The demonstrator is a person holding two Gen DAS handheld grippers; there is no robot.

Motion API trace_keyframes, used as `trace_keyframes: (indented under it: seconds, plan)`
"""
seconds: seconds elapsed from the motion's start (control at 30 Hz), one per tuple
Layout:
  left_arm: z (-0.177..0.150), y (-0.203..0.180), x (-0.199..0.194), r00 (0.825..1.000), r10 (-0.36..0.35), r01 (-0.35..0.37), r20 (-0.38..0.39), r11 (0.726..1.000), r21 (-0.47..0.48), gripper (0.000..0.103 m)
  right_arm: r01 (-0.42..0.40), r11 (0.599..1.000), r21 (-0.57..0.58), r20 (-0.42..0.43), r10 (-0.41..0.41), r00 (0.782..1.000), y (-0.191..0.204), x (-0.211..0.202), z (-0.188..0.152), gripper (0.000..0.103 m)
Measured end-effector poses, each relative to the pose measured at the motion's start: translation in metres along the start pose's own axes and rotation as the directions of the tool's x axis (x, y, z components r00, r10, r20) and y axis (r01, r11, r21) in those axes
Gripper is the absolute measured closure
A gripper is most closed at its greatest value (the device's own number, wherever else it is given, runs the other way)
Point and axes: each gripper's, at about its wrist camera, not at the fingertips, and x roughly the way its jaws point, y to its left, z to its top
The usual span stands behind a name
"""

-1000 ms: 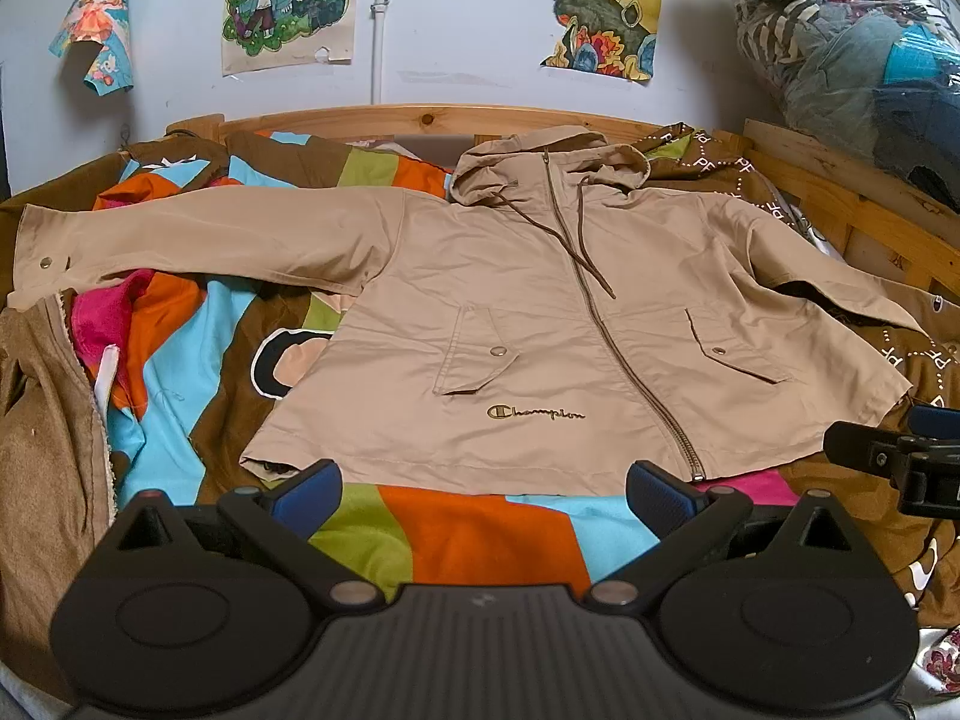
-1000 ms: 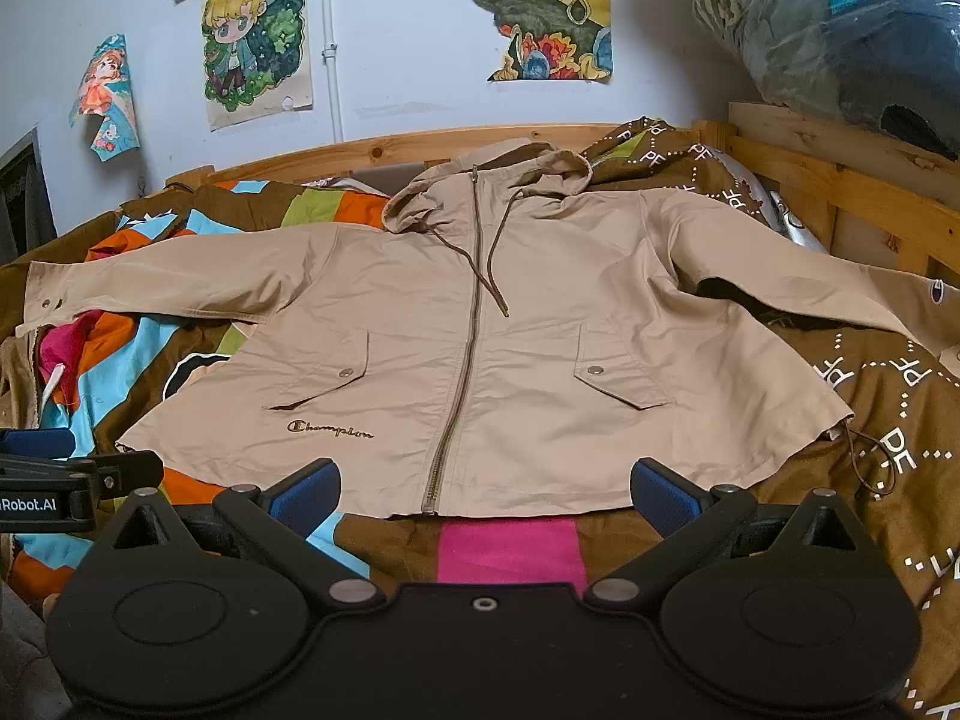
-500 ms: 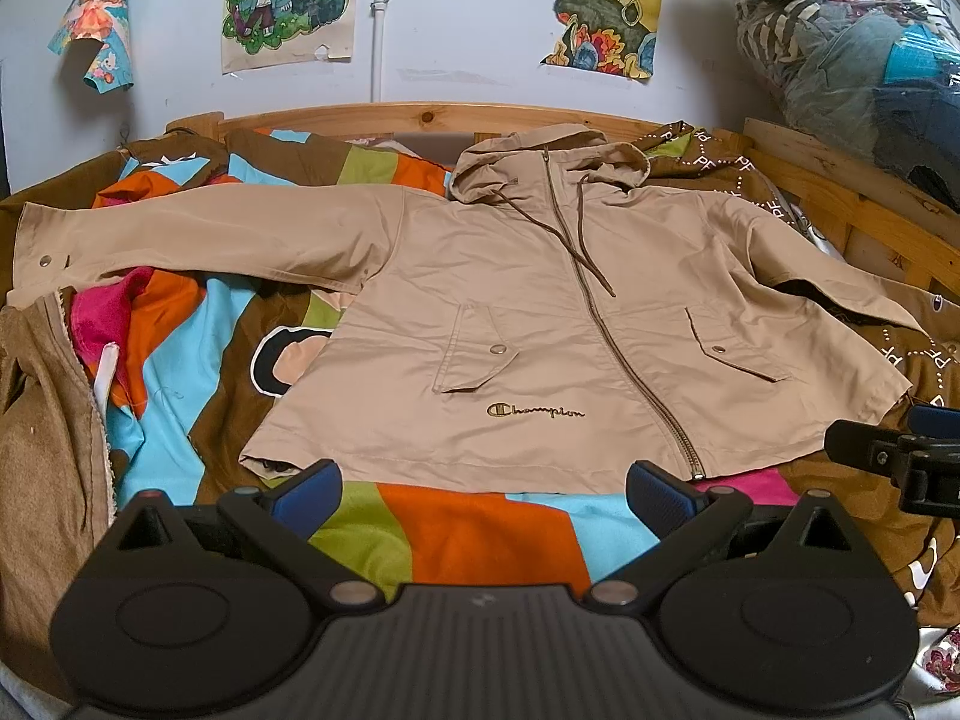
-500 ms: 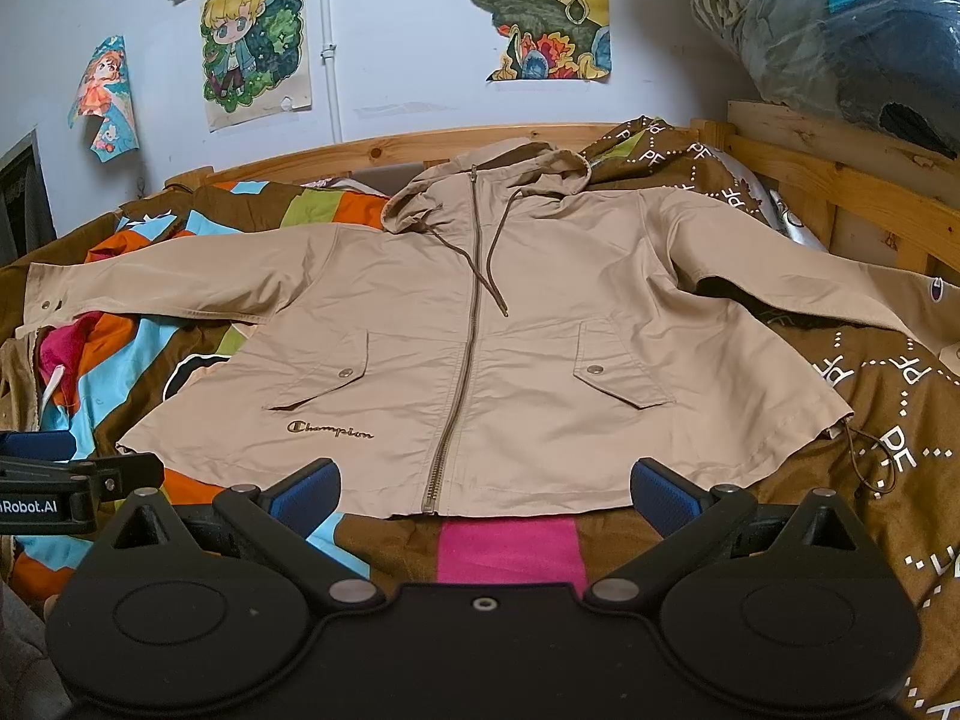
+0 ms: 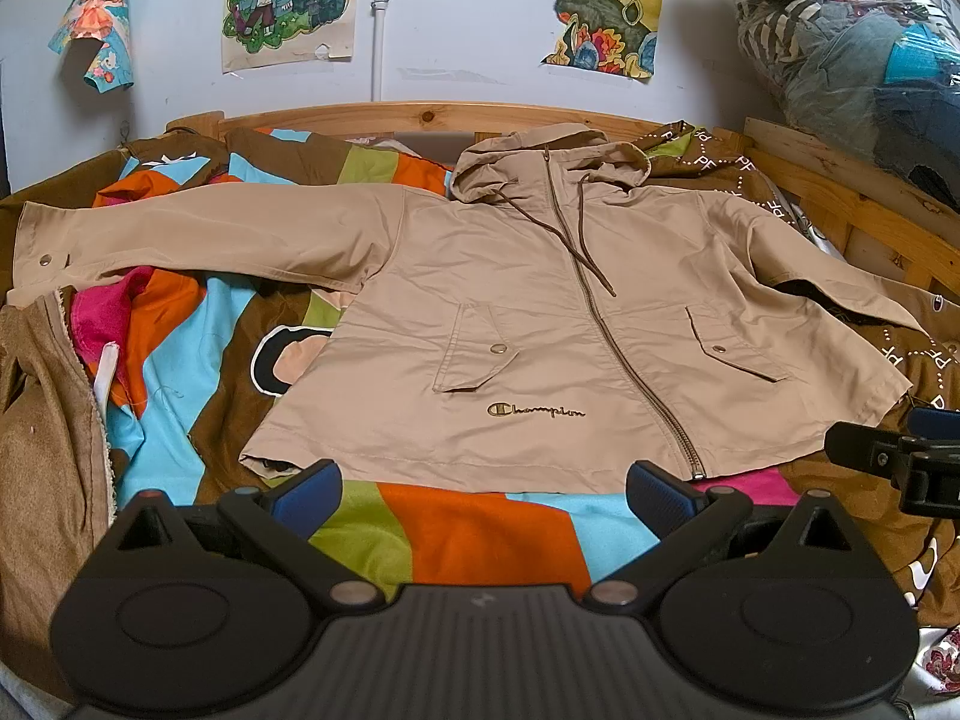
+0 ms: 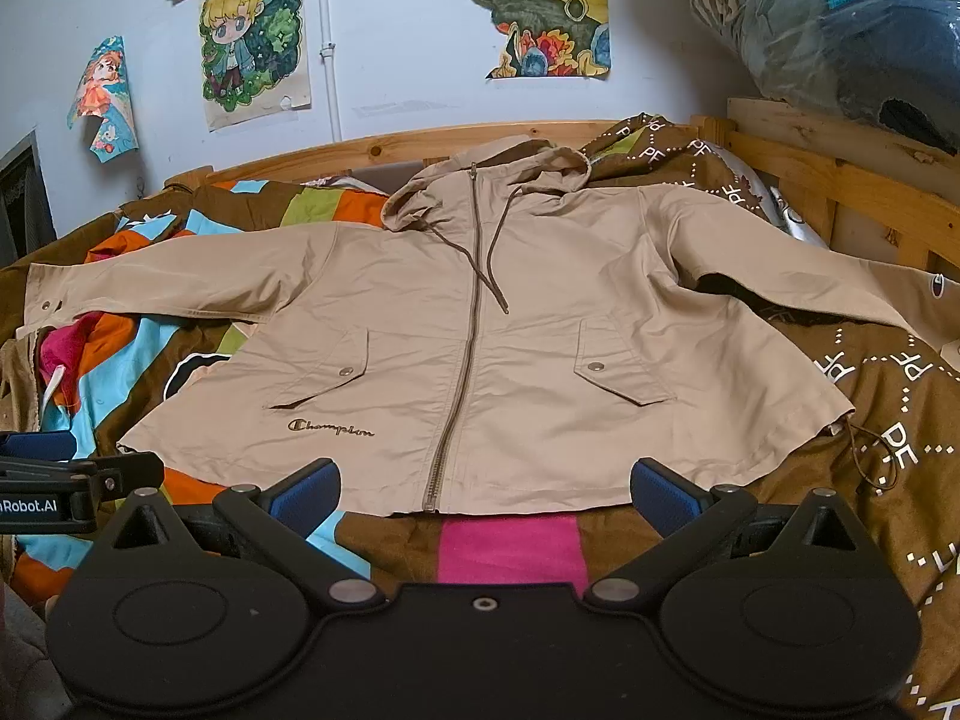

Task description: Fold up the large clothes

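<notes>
Both grippers parked at the hem, fingers wide apart, nothing grabbed.

The left gripper point(image 5: 483, 489) and right gripper point(image 6: 486, 489) each have their blue-padded fingers point(image 5: 309, 487) spread well apart, tips sitting just short of the bottom hem of a tan hooded jacket point(image 5: 576, 336). The jacket is laid out face up and zipped on a bed covered with a loud multicolour blanket point(image 5: 480, 531), hood point(image 6: 486, 180) pointing at the wooden headboard point(image 5: 384, 114). It has a brown zipper down the middle, dark drawstrings trailing from the hood, two flap pockets with snaps, and a "Champion" logo point(image 5: 536, 412) stitched low on one side. Both sleeves are flung out sideways, one across the striped part, the other over the brown lettered fabric. The cloth is lightly wrinkled but mostly flat.
</notes>
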Motion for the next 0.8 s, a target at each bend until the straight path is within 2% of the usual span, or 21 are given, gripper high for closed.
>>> trace_keyframes:
  seconds: [0.8]
  plan:
    - [0.0002,0.0000,0.0002,1.000,0.000,0.000,-0.002,1.000,0.000,0.001,-0.003,1.000,0.003,-0.002,0.003,1.000,0.0004,0.0009,0.0003,0.001]
